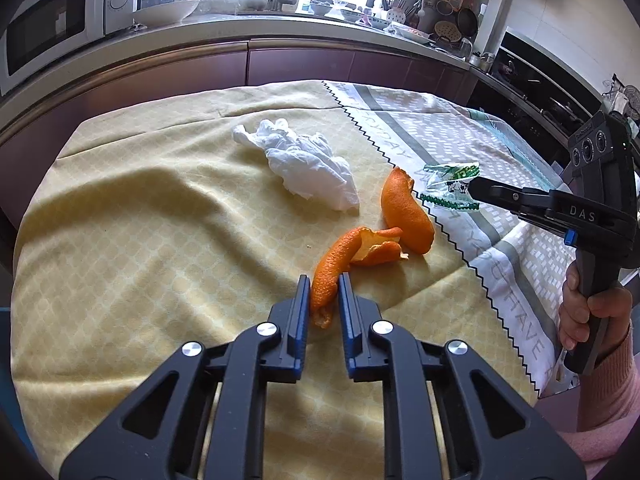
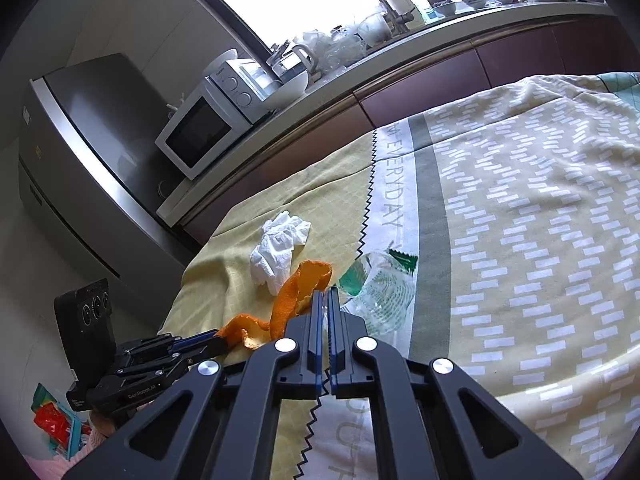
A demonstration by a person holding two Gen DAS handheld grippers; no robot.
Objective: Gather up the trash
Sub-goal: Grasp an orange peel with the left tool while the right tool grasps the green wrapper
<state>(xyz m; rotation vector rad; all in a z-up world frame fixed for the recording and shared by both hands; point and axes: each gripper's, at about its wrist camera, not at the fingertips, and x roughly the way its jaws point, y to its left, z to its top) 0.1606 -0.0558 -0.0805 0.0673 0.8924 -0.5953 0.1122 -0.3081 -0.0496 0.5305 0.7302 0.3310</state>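
the left gripper sits low over the yellow tablecloth with a curled strip of orange peel between its fingers; the jaws stand narrow and look to be pinching the strip's near end, though contact on the right side is hard to confirm. the strip's long axis runs away from the gripper, up and to the right, so a lift would likely carry the whole curl with it. just beyond it lies a second peel, apart from the first or barely touching; nearer to the left hand than the right. further off, a crumpled white tissue rests alone on the cloth. to the right, the right gripper is closed tight on the edge of a clear green-printed wrapper, lying on the cloth's zigzag seam. nothing blocks either gripper's way upward.
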